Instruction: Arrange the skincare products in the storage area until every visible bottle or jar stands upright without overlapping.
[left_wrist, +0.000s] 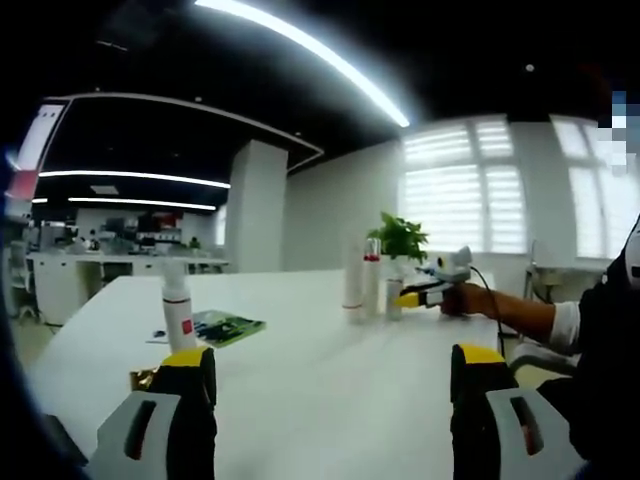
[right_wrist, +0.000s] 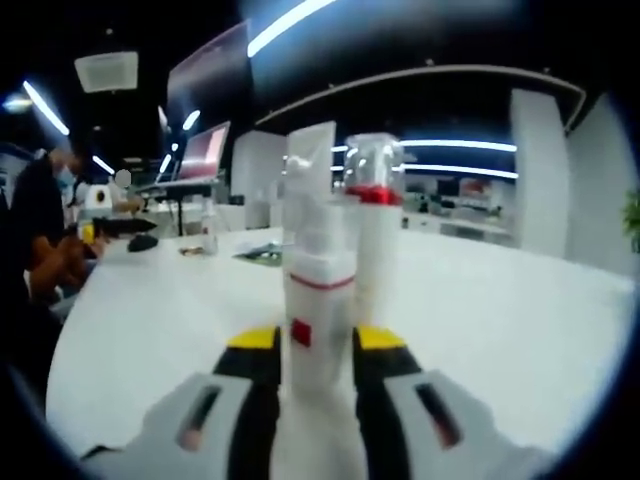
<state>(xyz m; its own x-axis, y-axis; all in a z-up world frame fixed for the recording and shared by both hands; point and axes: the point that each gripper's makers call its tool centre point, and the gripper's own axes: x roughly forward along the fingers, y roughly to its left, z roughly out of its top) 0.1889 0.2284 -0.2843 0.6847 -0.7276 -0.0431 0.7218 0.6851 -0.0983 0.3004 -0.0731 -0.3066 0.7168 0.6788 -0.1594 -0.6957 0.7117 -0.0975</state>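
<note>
White bottles stand in a tight cluster (left_wrist: 366, 283) far across the counter (left_wrist: 300, 380), where the right hand-held gripper (left_wrist: 420, 296) — seen in the left gripper view with its yellow tips at the group's edge and a person's hand (left_wrist: 470, 298) behind it — works at close range. In the right gripper view that hand-held gripper (right_wrist: 320, 375) has its jaws pressed against both sides of a white bottle with a red band (right_wrist: 318, 300), clamped on its lower body and holding it upright; a red-capped bottle (right_wrist: 374, 240) with a clear top stands just behind, close beside it, and whether the two touch cannot be told. Well apart from the cluster, another white bottle (left_wrist: 177, 310) stands upright nearer the left side of the counter, a green packet (left_wrist: 226, 326) lying flat just beside it. The left hand-held gripper (left_wrist: 335, 385) waits with jaws wide apart, gripping nothing, a small gold object (left_wrist: 144, 377) by its left tip. Judged from these views, every bottle in sight is upright already — what seems left is setting the clamped bottle down clear of its neighbours, and perhaps bringing in the lone bottle.
</note>
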